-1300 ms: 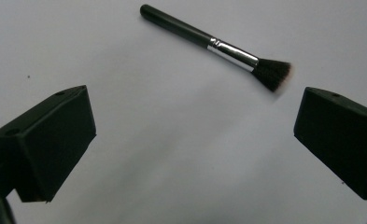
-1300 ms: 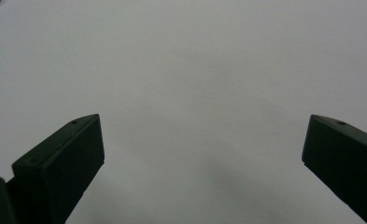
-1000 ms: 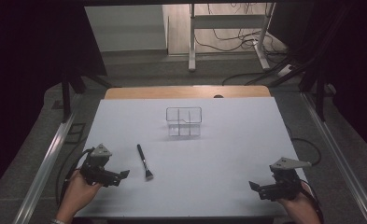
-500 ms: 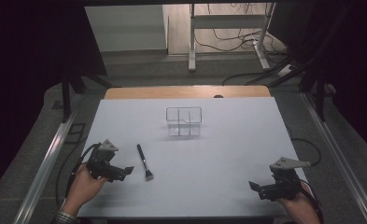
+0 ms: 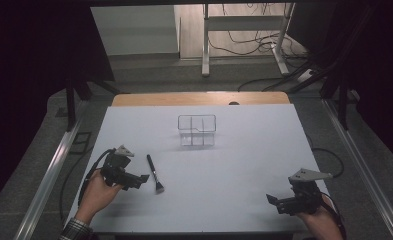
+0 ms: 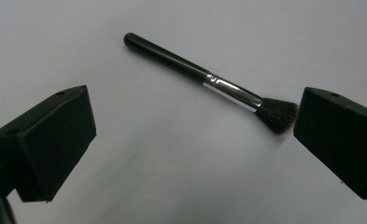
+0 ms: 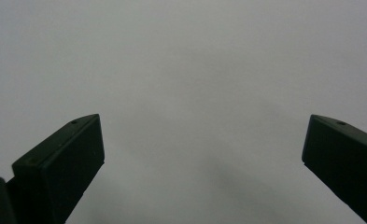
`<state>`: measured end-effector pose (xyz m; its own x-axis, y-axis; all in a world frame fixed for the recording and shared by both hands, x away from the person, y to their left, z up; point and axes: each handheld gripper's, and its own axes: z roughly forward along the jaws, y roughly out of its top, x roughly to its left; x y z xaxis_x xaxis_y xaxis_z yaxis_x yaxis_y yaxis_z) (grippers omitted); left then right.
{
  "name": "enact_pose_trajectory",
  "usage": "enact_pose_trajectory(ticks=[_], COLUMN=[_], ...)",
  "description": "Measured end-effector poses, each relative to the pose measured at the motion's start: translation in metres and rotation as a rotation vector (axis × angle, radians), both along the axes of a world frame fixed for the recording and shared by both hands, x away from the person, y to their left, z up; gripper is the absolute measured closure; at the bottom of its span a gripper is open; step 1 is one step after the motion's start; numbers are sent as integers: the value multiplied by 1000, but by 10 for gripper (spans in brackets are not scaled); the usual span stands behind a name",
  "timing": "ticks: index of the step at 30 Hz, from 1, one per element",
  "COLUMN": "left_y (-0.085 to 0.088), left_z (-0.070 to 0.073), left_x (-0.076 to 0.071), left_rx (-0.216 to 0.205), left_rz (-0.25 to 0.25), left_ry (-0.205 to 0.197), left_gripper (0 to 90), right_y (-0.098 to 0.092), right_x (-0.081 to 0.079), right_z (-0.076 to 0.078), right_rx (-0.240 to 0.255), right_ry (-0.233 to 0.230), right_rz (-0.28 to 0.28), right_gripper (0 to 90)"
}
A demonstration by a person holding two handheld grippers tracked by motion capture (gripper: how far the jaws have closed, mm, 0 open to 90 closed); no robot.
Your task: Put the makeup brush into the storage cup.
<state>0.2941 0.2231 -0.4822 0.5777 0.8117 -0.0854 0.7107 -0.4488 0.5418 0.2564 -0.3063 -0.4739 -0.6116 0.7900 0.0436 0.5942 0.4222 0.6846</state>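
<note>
Brush (image 6: 204,79) on table, left gripper (image 6: 190,140) wide beside

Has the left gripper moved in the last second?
Yes. In the high view the left gripper has closed in on the brush, which lies where it was; the jaws stand open, not yet touching it.
</note>
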Motion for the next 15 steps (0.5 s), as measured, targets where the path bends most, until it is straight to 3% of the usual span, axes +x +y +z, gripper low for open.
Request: enact_pose_trajectory(ticks=[15], left_y=[-15], left_z=[-2], left_x=[15], left_rx=[13], left_rz=[3], left_ry=[29], left_gripper=[2], right_y=[1], right_x=[0], right_z=[0], right_rx=[-5], right_ry=[0], right_rz=[3], right_gripper=[0])
